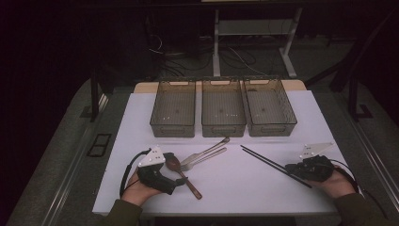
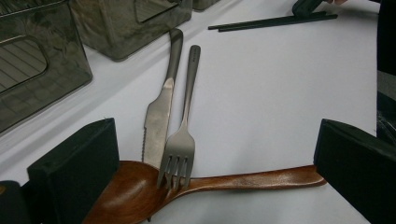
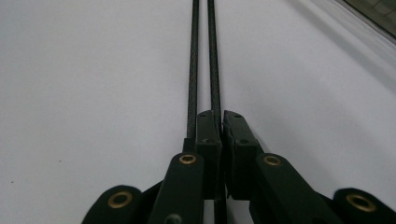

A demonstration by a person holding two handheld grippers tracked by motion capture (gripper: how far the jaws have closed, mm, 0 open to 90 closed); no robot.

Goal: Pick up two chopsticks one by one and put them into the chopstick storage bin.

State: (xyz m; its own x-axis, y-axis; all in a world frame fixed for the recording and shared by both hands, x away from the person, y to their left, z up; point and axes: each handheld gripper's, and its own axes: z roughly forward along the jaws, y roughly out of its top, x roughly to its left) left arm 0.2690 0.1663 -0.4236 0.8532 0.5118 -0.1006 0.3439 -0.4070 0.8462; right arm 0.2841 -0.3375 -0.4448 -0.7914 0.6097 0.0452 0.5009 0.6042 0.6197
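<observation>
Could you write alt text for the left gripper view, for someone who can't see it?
Two open black jaws frame a brown wooden spoon lying crosswise on a white table, with a metal fork resting its tines on the spoon and a knife beside it. Clear plastic bins stand at upper left, and black chopsticks lie farther off.

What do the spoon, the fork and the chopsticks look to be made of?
Spoon: likely wood, reddish-brown with a glossy varnished sheen. Fork: metal, probably brushed steel, with a grey matte shine. Chopsticks: black and matte with a fine texture; whether plastic, lacquered wood or composite is unclear.
</observation>
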